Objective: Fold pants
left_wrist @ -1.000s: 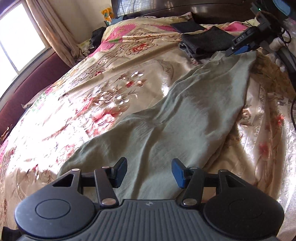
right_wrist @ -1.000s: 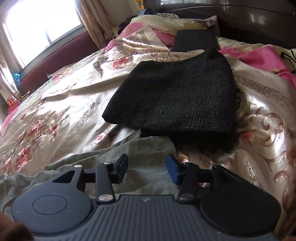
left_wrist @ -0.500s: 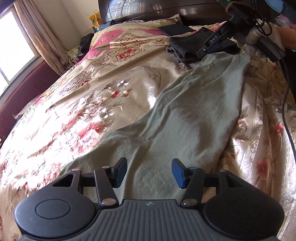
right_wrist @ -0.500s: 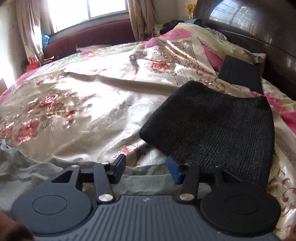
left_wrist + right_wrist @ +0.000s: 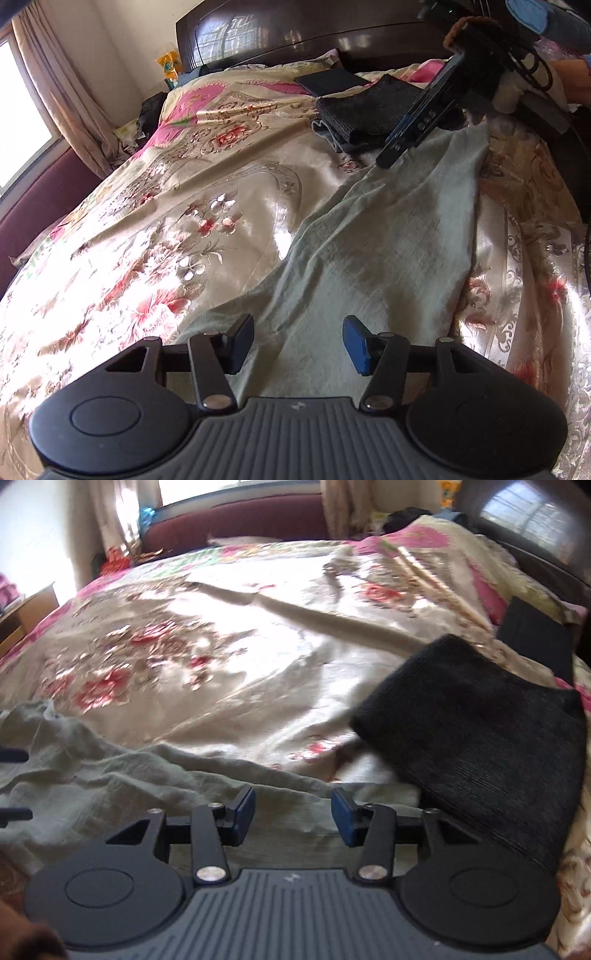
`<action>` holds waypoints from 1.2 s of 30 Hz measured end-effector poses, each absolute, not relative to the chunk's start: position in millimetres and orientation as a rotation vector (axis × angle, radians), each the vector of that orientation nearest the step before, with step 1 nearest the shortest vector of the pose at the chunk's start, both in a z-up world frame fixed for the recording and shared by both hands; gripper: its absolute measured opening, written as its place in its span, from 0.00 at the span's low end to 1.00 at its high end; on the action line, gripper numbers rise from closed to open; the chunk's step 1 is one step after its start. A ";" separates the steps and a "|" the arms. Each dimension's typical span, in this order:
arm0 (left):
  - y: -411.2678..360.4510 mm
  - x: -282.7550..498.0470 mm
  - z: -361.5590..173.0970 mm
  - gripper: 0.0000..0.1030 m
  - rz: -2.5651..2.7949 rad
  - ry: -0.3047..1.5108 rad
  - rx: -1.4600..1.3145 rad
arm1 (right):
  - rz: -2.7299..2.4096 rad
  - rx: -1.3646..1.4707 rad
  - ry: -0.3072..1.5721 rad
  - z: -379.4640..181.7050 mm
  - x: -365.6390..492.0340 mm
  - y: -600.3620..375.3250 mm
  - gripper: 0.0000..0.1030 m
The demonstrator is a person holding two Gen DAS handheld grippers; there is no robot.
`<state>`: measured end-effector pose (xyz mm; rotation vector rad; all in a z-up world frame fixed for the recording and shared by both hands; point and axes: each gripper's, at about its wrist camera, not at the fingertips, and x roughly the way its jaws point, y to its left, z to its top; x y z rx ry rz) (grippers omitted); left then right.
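Left wrist view: my left gripper [image 5: 298, 341] hovered released above the near end of the grey-green pants [image 5: 373, 236], which lay lengthwise along the floral bedspread [image 5: 155, 236]; my right gripper [image 5: 413, 129] hung at their far end, beside a black folded stack [image 5: 365, 110].

Right wrist view: my right gripper [image 5: 293, 821] stood released over the pants [image 5: 110, 782], the black stack [image 5: 476, 746] just to its right.

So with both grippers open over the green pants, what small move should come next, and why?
Probably lower the right gripper and close it on the pants edge beneath it. Both sets of jaws stand open with only cloth below them, nothing pinched, and the pants lie unfolded along the bed; the left gripper could then take its end.
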<state>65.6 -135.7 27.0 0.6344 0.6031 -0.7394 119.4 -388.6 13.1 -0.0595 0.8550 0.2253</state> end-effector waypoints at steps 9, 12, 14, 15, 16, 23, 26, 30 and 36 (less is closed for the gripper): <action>-129.2 61.8 15.2 0.65 -0.741 0.658 0.643 | 0.303 -0.108 0.901 -1.4 128.7 -366.3 0.43; -127.0 61.9 16.2 0.65 -0.741 0.656 0.626 | 0.203 0.069 0.822 14.7 105.6 -400.0 0.43; -127.7 64.3 16.7 0.65 -0.748 0.652 0.608 | 0.097 0.193 0.775 20.1 81.6 -429.2 0.43; -129.7 65.6 16.4 0.65 -0.753 0.649 0.603 | 0.039 0.221 0.771 19.8 71.1 -441.6 0.43; -133.0 67.0 16.2 0.65 -0.758 0.642 0.597 | -0.028 0.237 0.768 18.1 59.6 -452.9 0.43; -181.2 62.2 22.6 0.65 -0.857 0.589 0.541 | -0.173 0.612 0.673 15.2 -24.4 -502.6 0.45; -207.1 51.5 22.9 0.65 -0.916 0.560 0.571 | -0.196 0.654 0.642 13.6 -33.9 -502.4 0.45; -233.9 42.3 26.4 0.66 -0.973 0.544 0.568 | -0.168 0.745 0.649 1.3 -28.6 -501.6 0.45; -258.2 23.9 28.4 0.66 -1.017 0.508 0.622 | -0.166 0.825 0.641 -7.8 -38.5 -495.0 0.44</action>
